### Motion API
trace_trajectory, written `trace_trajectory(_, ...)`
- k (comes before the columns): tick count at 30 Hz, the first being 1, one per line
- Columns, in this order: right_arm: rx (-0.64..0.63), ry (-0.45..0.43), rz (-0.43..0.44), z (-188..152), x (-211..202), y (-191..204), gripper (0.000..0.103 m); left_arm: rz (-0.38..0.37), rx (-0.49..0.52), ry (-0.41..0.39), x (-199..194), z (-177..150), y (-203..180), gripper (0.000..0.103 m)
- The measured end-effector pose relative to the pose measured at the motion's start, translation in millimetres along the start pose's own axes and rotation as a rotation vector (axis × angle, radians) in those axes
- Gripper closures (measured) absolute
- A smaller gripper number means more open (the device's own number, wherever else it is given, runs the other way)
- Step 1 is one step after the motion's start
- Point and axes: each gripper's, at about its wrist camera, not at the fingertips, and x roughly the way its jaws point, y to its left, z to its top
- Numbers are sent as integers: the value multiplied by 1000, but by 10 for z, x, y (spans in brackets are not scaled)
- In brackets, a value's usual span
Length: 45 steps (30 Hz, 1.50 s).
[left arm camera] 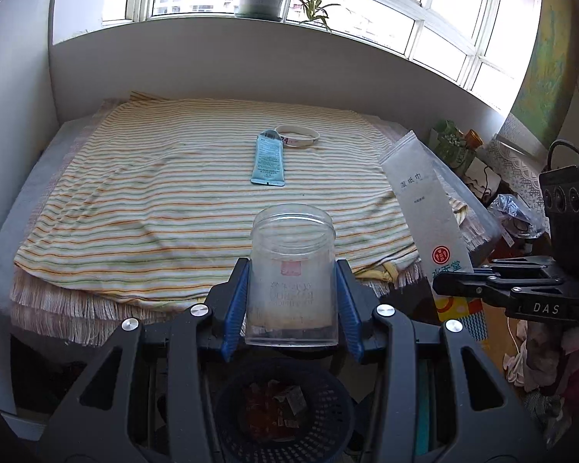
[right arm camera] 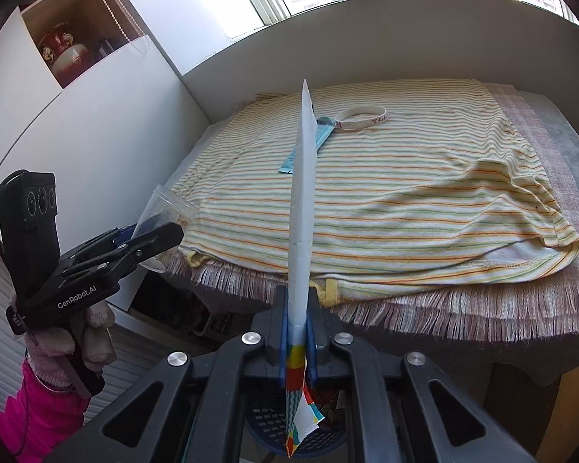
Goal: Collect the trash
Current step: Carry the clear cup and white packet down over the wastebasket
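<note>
Jar (left arm camera: 293, 277) | gripped, left tool (left arm camera: 293, 308) | wipes packet (right arm camera: 301, 208) | clamped, right tool (right arm camera: 298, 332)

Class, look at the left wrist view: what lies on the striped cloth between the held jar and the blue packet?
Nothing: between the jar and blue packet, only bare striped cloth shows.

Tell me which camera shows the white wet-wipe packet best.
The left wrist view: the wet-wipe packet shows its flat printed face there, held upright by the right gripper. The right wrist view shows the packet only edge-on, as a thin strip clamped between that gripper's blue pads, its colourful lower end above the basket.
</note>
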Motion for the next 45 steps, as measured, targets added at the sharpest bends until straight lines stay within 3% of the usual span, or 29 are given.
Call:
trace_trajectory(12,-50,69,42,-626,24,124,97,-6,-3,83,94,-620,-68,59)
trace_trajectory(25,-64,171,39,-1120,362,180,97,-10,-29,204,374,-1182,-16,59)
trace_trajectory(33,-74,223,18,-1314,610,157,97,-7,-62,274,568,-1451,79,59)
trace_trajectory(45,-56,277,1,-1407,886,132,96,16,-83,346,836,-1595,149,59)
